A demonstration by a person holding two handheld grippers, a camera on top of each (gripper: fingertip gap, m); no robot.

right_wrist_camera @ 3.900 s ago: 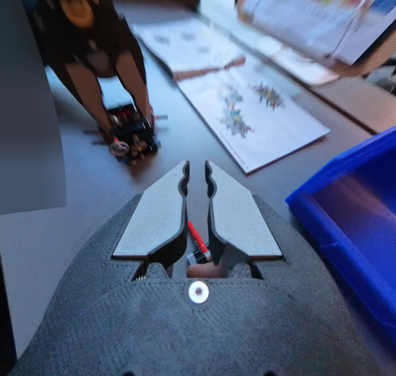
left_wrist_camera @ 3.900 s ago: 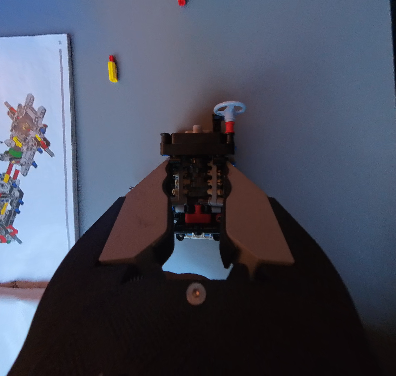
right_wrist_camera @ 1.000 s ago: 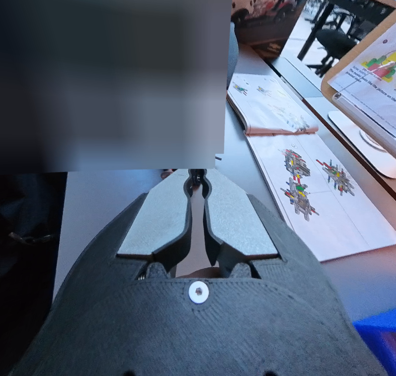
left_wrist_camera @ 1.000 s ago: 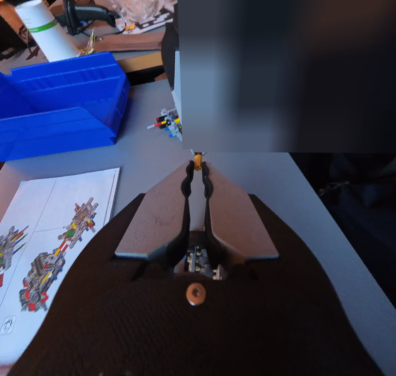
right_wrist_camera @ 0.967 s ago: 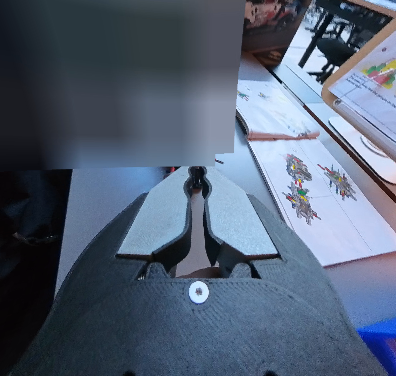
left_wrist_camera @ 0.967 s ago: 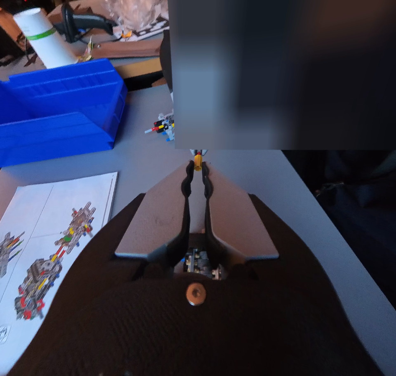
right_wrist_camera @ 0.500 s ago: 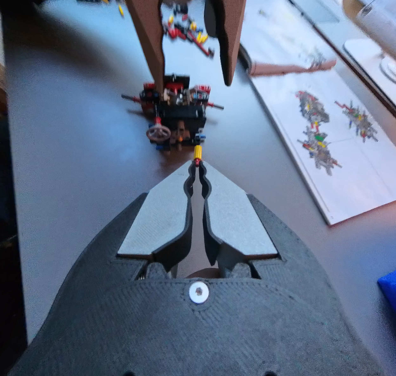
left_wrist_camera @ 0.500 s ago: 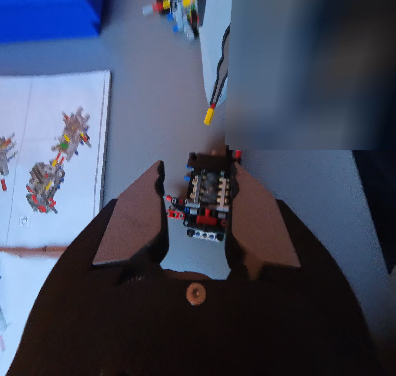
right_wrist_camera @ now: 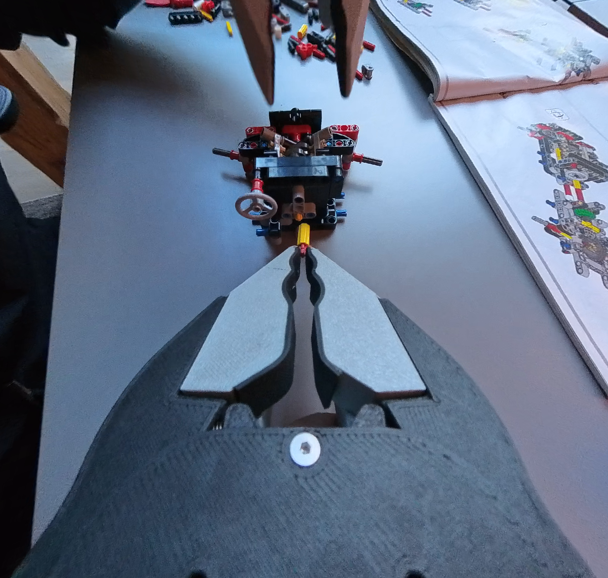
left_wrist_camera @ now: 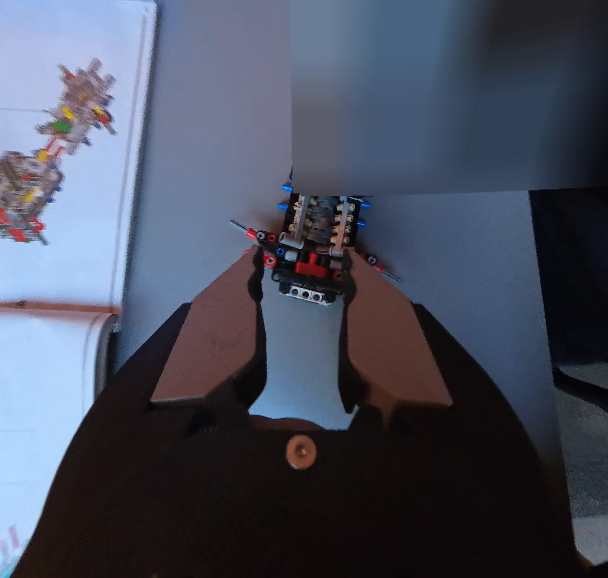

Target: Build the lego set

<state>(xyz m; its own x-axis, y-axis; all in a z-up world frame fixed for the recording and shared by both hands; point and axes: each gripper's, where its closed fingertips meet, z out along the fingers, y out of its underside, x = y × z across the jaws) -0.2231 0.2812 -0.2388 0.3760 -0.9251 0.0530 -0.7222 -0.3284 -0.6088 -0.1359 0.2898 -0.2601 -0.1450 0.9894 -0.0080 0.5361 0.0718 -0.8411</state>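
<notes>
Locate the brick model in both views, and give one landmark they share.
Left wrist view: model at centre, between the open left gripper's fingertips.
Right wrist view: model upper centre, beyond the right gripper.
Shared landmark: the open booklet.

Smooth grey matte tabletop (right_wrist_camera: 138, 233), soft sheen, reddish-warm cast toward its right side. Light comes in from the far end and leaves glare on the surface. Left edge of the table drops off to a light wooden block or furniture piece (right_wrist_camera: 36, 108) and a pale floor (right_wrist_camera: 42, 197) below. In the left wrist view the table's right edge meets dark shadow (left_wrist_camera: 572, 266), with a grey speckled carpet-like floor (left_wrist_camera: 589, 463) lower down. Overall dim, bluish ambient light.
</notes>
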